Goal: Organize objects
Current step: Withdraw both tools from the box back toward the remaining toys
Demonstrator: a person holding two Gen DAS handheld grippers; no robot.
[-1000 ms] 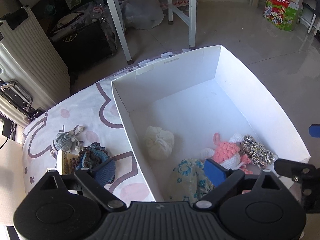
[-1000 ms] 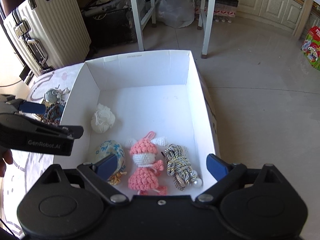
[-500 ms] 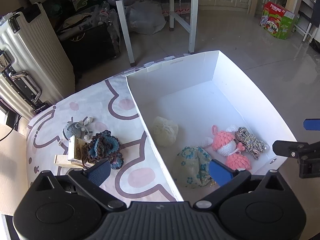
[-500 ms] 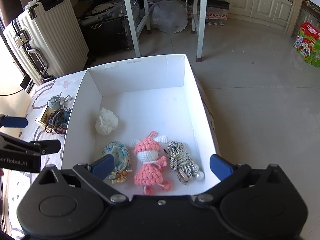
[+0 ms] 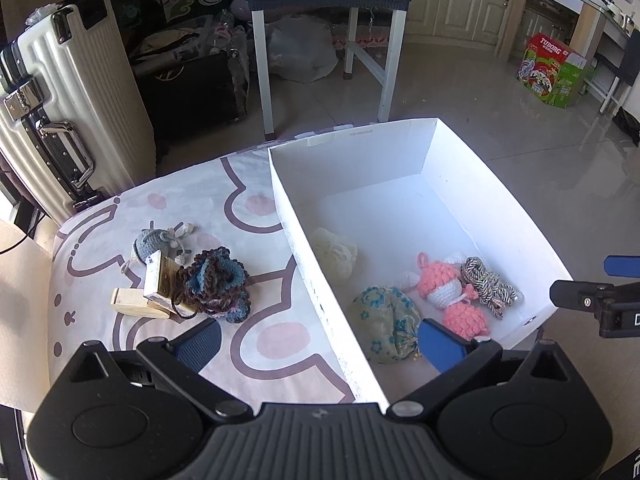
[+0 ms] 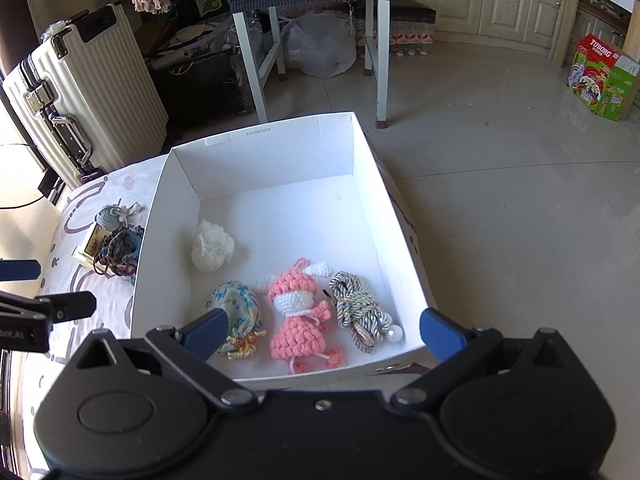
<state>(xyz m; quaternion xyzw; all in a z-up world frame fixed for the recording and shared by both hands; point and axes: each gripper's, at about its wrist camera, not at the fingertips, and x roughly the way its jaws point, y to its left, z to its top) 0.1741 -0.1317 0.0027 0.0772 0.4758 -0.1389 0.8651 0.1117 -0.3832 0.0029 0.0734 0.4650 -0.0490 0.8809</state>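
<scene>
Both grippers pulled back and up from box [image 6: 360, 168]; more of cloth now in left view.
Left gripper [image 5: 318, 340]: jaws wide, empty, finished opening.
Right gripper [image 6: 324, 330]: same, wide, empty.
In box: white pompom [image 6: 212, 246] at 11 o'clock of pink doll [image 6: 298, 312], pouch [image 6: 236, 308] at 9, cord [image 6: 356, 308] at 3.
On cloth [image 5: 248, 344]: grey toy [image 5: 150, 240], dark scrunchie [image 5: 216, 284], wooden block [image 5: 140, 300].
Judgement: one drop done; these three next, nearest left gripper.
</scene>
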